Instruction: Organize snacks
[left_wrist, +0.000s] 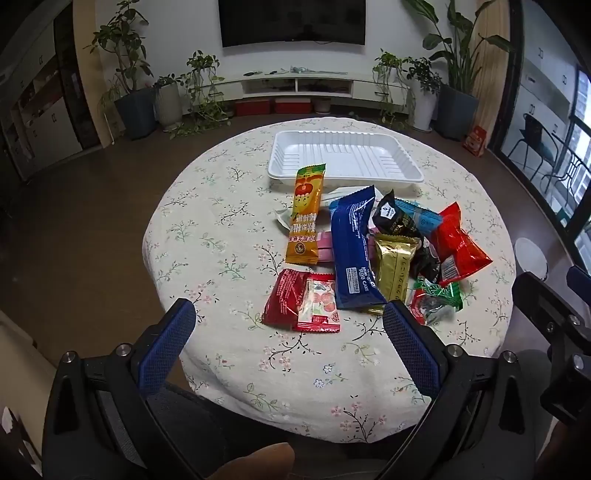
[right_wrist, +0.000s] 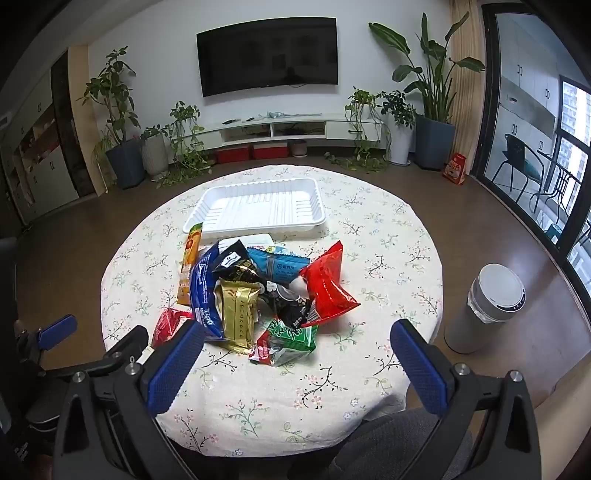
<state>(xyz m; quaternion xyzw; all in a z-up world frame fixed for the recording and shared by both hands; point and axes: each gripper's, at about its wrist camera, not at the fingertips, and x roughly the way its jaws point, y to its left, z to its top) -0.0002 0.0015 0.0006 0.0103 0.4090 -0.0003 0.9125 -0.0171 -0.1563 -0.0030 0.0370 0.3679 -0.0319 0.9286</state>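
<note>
A heap of wrapped snacks lies mid-table: an orange bar (left_wrist: 305, 214), a blue roll-cake pack (left_wrist: 352, 247), a gold pack (left_wrist: 394, 266), a red bag (left_wrist: 456, 245), a green-and-red packet (left_wrist: 436, 299) and two small red packets (left_wrist: 301, 302). Behind them stands an empty white tray (left_wrist: 343, 157). My left gripper (left_wrist: 288, 317) hovers open over the near table edge, nothing between its fingers. The right wrist view has the same heap, with the gold pack (right_wrist: 239, 314), red bag (right_wrist: 327, 288) and tray (right_wrist: 258, 208); my right gripper (right_wrist: 297, 338) hangs open and empty above the near side.
The round table (left_wrist: 229, 258) carries a floral cloth. A grey lidded bin (right_wrist: 487, 306) stands on the floor to its right. Potted plants (right_wrist: 122, 110), a TV and a low cabinet line the far wall. The other gripper shows at each view's edge.
</note>
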